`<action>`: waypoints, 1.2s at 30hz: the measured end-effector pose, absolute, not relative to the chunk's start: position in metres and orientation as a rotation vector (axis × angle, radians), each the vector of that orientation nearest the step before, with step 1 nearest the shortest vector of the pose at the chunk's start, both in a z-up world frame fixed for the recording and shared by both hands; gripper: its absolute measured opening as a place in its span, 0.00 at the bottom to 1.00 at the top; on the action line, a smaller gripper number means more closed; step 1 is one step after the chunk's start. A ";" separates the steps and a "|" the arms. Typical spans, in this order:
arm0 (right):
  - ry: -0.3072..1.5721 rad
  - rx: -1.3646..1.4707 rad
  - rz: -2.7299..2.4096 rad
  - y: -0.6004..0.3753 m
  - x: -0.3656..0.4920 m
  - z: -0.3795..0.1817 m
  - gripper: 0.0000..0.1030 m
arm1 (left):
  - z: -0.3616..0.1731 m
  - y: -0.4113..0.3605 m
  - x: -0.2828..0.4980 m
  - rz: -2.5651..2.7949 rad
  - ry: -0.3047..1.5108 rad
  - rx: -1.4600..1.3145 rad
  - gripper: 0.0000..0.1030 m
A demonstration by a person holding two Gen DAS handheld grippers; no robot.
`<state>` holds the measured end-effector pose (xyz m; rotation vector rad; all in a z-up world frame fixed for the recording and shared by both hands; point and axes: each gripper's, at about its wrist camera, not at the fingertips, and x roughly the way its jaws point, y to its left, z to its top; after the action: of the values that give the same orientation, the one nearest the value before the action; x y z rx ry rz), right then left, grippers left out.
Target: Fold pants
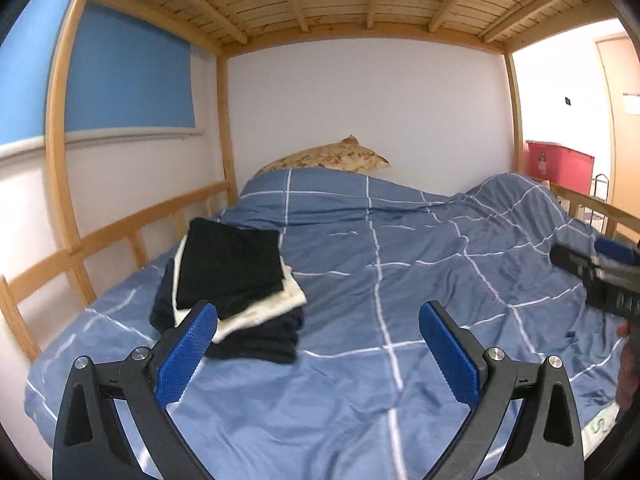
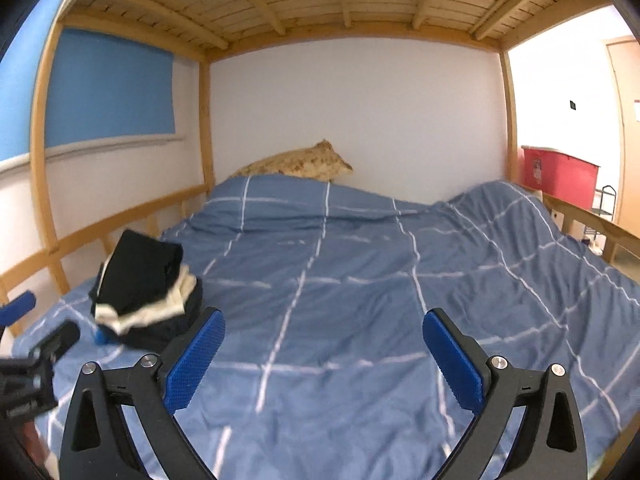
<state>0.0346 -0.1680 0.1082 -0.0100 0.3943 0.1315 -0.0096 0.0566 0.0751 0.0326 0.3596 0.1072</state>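
The left gripper (image 1: 318, 354) has two black arms, each with a blue pad of fine dotted texture and two round silver screws near the duvet (image 1: 360, 280). The right gripper (image 2: 323, 360) looks the same: black frame, blue textured fingers (image 2: 192, 364), silver screws. Beside it, a little skin of the hand (image 1: 628, 368) shows.
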 end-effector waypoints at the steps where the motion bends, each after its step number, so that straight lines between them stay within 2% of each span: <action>1: 0.403 -0.011 0.123 -0.174 0.028 0.104 0.98 | 0.073 0.052 -0.012 0.098 0.370 0.021 1.00; 12: 0.486 0.041 0.054 -0.211 -0.011 0.069 0.98 | 0.050 0.032 -0.019 0.063 0.466 -0.017 0.99; 36: 0.456 0.021 0.066 -0.217 -0.025 0.073 0.98 | 0.056 0.023 -0.024 0.070 0.452 0.012 0.99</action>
<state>-0.0252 -0.2169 0.0725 0.0208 0.4564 0.0661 -0.0238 0.0234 0.0557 0.0115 0.4525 0.0696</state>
